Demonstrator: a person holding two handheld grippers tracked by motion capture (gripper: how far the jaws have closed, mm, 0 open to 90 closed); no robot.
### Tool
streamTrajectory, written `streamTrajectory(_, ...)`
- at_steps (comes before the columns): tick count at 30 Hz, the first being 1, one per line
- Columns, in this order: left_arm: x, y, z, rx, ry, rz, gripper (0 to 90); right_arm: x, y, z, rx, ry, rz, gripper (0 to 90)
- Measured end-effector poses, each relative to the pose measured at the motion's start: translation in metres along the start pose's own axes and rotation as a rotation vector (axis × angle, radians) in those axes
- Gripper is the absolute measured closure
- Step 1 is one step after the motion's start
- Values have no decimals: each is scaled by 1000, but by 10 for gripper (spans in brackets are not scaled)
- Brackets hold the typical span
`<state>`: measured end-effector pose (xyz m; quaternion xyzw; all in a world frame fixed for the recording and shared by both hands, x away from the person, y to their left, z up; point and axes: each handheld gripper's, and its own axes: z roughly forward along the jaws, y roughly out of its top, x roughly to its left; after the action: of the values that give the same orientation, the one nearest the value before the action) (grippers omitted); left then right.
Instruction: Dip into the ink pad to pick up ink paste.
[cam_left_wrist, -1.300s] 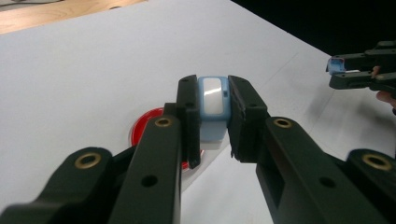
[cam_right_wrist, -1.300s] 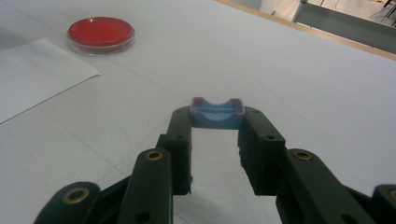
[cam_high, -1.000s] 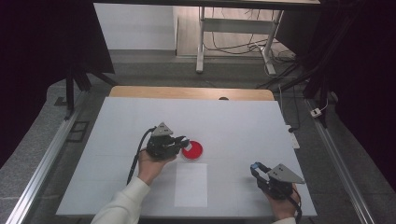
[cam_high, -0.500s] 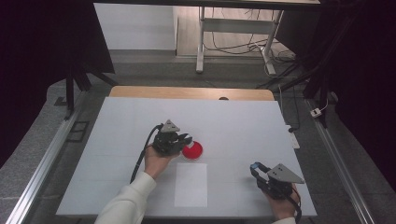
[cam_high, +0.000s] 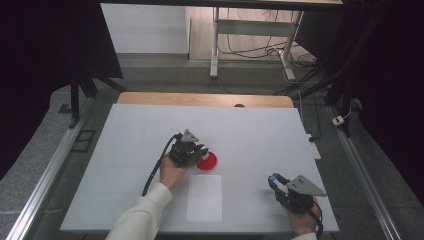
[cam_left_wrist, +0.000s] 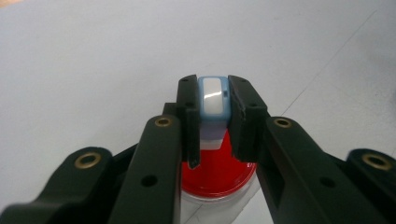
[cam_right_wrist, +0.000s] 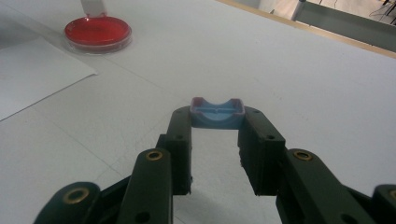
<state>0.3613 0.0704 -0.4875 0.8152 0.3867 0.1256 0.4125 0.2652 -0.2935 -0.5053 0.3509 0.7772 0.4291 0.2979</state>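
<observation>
Right now the right gripper (cam_high: 273, 180) sits at the near right of the white table (cam_high: 260, 130), jaws clamped on a small blue cap (cam_right_wrist: 217, 112). In the right gripper view the cap lies crosswise between the fingertips, its hollow side up. Just left of it, flat at the near edge, is a white paper sheet (cam_high: 204, 197), long axis running away from the person. Further in, mid-table, the left gripper (cam_high: 201, 150) has its jaws clamped on a small blue-and-white bottle (cam_left_wrist: 213, 102). The bottle's long axis runs along the jaws, one end sticking out past the tips, directly over a round red dish (cam_high: 206, 161). Can't tell whether bottle and dish touch.
</observation>
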Motion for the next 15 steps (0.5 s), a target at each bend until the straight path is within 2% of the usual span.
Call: streamTrajectory(15, -4, -2, 4, 40, 0, 37, 759, -2, 0, -1, -4, 1, 12, 653)
